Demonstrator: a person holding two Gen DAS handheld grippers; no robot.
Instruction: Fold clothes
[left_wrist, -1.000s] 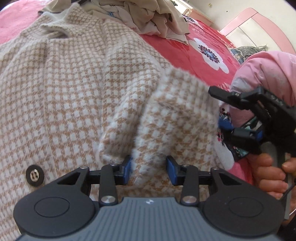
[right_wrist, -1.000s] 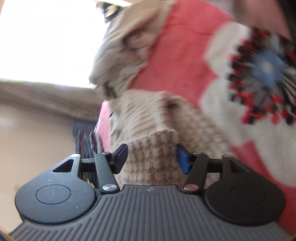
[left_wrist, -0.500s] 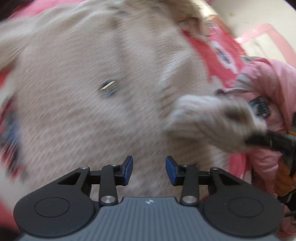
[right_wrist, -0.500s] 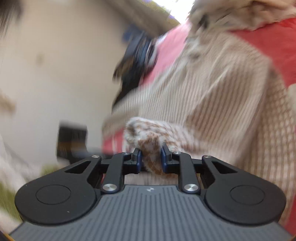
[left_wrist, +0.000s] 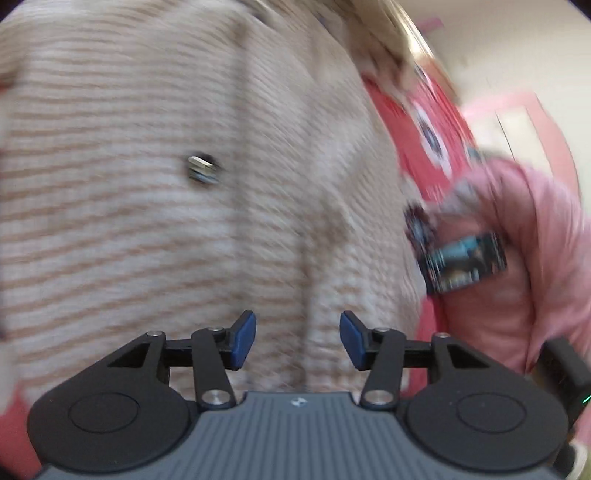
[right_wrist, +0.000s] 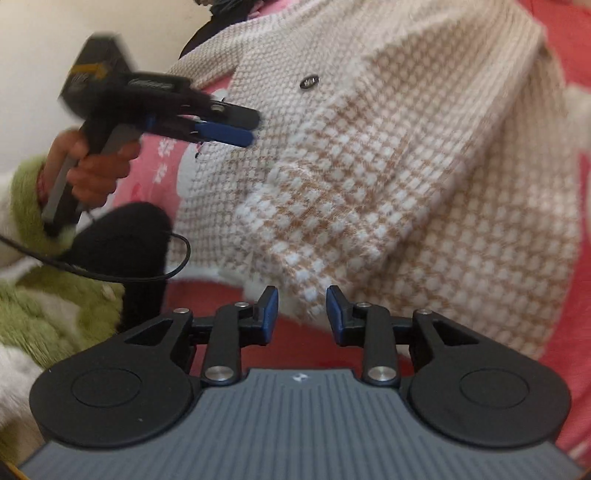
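Now the checked knit jacket (right_wrist: 388, 177) lies spread on the red floral bedspread (right_wrist: 565, 48), sleeve folded across its front, no longer pinched as it was a second ago. Right gripper (right_wrist: 301, 312) hangs above the sleeve cuff, jaws opening, nothing between them. Left gripper (left_wrist: 297, 339) hovers over the blurred jacket body near the button (left_wrist: 201, 168), jaws opening too, empty. Judging by this, the sleeve fold is placed; the next fold needs a fresh grasp.
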